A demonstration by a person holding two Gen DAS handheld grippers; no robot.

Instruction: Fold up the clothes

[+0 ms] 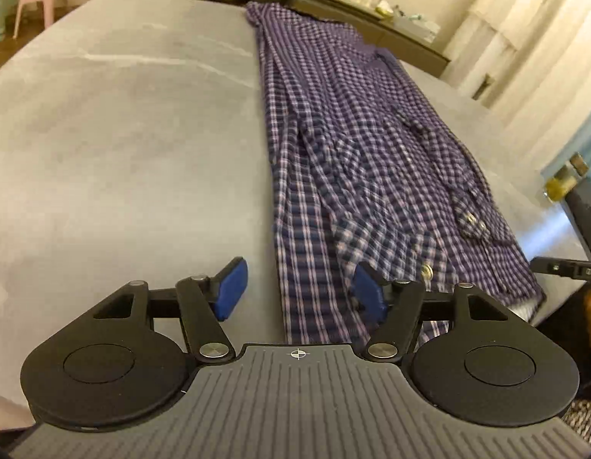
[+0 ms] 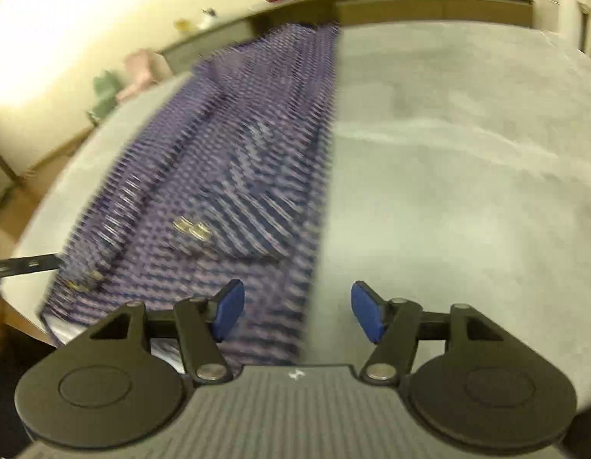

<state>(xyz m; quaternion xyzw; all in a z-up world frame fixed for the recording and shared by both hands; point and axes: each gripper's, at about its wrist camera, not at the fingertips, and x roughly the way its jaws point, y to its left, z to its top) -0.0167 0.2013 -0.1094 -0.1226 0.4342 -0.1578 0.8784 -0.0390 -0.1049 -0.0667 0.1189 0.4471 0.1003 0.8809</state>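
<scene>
Shirt [image 1: 356, 145] lies folded lengthwise on grey bed [image 1: 123, 134], both tools [image 1: 297, 290] [image 2: 297, 311] spread, empty, over its near edge.

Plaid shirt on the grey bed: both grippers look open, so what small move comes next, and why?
Probably lower both and pinch the near hem. The plaid shirt lies in a long narrow strip, and the left gripper and right gripper are open over its near edge, holding nothing.
</scene>
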